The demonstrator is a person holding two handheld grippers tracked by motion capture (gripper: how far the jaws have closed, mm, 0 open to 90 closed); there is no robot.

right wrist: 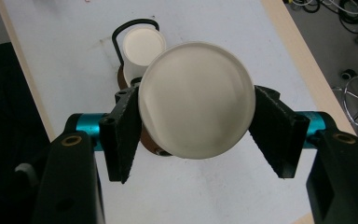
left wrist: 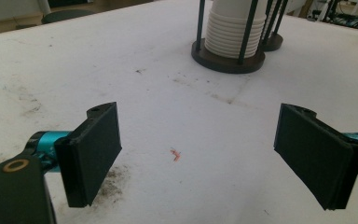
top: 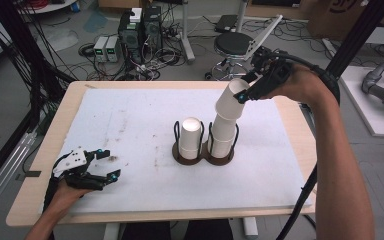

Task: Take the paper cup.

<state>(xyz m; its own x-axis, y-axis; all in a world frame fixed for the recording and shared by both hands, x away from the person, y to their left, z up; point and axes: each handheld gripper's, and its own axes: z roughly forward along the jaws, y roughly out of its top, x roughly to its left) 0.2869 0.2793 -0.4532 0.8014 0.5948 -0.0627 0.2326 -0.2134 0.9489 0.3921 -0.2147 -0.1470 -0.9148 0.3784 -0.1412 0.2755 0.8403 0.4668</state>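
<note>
The tilted cup hides the stack beneath it, and the frame's top edge crops the cup holder

White cup tilted atop the right stack in holder.

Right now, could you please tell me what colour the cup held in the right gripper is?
White; the cup shows best in the right gripper view.

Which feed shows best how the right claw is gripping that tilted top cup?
The right gripper view: the top cup sits squarely between both jaws of the right claw. The high view shows its tilt above the stack; the left gripper view only shows stacked cups.
</note>
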